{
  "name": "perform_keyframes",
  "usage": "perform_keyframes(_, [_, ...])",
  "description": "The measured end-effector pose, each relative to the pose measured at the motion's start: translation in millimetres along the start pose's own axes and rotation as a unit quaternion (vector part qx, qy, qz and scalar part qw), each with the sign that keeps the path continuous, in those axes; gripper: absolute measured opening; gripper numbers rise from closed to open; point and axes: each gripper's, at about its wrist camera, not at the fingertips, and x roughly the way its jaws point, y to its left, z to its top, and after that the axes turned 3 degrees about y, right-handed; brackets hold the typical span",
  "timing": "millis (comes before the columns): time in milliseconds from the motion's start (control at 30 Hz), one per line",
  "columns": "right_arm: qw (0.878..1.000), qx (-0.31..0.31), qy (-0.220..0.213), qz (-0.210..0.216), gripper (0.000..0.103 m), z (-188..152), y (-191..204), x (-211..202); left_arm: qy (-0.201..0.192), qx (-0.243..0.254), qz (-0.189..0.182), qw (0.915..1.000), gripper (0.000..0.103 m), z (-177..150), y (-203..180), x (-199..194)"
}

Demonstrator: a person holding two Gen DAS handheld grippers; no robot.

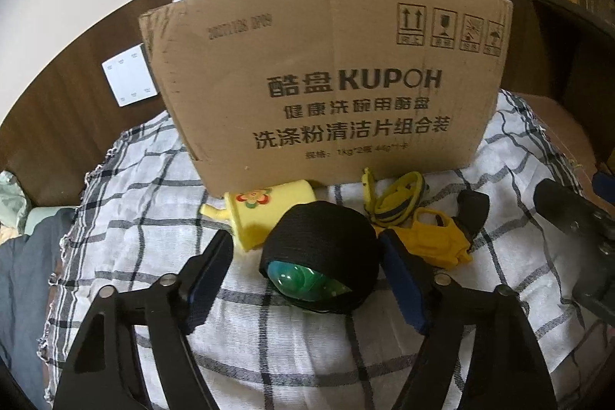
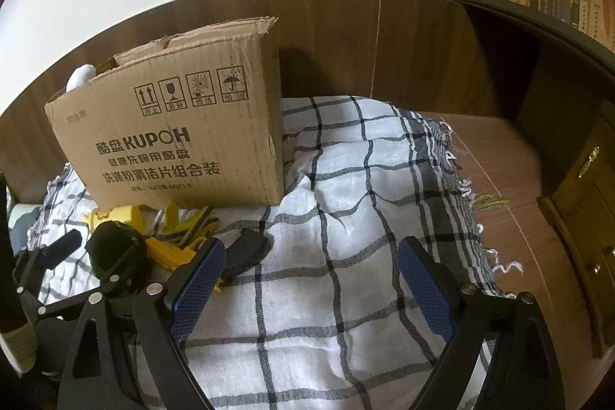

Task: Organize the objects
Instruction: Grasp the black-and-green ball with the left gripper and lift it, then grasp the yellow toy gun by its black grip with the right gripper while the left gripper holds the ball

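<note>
Left claw (image 1: 307,279) is down over the ball (image 1: 321,258), a pad on either side: the right pad sits at the ball's flank and may be touching, while a gap shows at the left pad, so no squeeze yet as I read it. That ball is a black fabric-wrapped globe with a glossy green shell showing through an opening at the front, and it rests on the checked cloth (image 1: 161,202) just in front of the cardboard box (image 1: 326,72).

Handling call: the wrap looks soft and grippy, the green shell smooth and hard. It looks light, and being round, it will want to roll or squirt out. Best bite is across the widest part on the black fabric, pads square to each other, well off the slick green face.

Outward from there: a yellow toy cup (image 1: 265,214) with a flower print lies on its side just beside the ball, towards the box. On the ball's other side a yellow toy car (image 1: 434,237) and a striped yellow-and-black band (image 1: 399,200) are close by, so the right pad has little room.

Right claw (image 2: 311,275) hangs wide over bare cloth, nothing between its pads, well apart from the pile. The box stands open-topped, something white poking out, the likely destination.
</note>
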Motion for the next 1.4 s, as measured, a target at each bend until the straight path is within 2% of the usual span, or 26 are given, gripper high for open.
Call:
perform_keyframes(133, [1.0, 0.002, 0.002, 0.001, 0.091, -0.3, -0.9, 1.1, 0.004, 0.004, -0.014, 0.9999, 0.06, -0.9, -3.7, 0.8])
perform_keyframes(500, [1.0, 0.001, 0.0, 0.003, 0.091, 0.6, 1.5, -2.4, -0.003, 0.003, -0.003, 1.0, 0.059, -2.8, -0.9, -5.3])
perform_keyframes(933, [1.0, -0.018, 0.007, 0.017, 0.091, 5.4, 30.7, -4.1, -0.034, -0.027, 0.024, 0.9988, 0.059, -7.1, 37.4, -35.0])
perform_keyframes(1100, [0.999, -0.018, 0.032, 0.028, 0.091, 7.2, 44.4, 6.9, -0.039, -0.046, 0.04, 0.9974, 0.059, -8.9, 58.9, -41.5])
perform_keyframes(1400, [0.996, -0.016, 0.078, 0.036, 0.091, 12.4, 55.8, 29.3, -0.034, -0.067, 0.041, 0.9963, 0.059, -12.1, 83.7, -37.6])
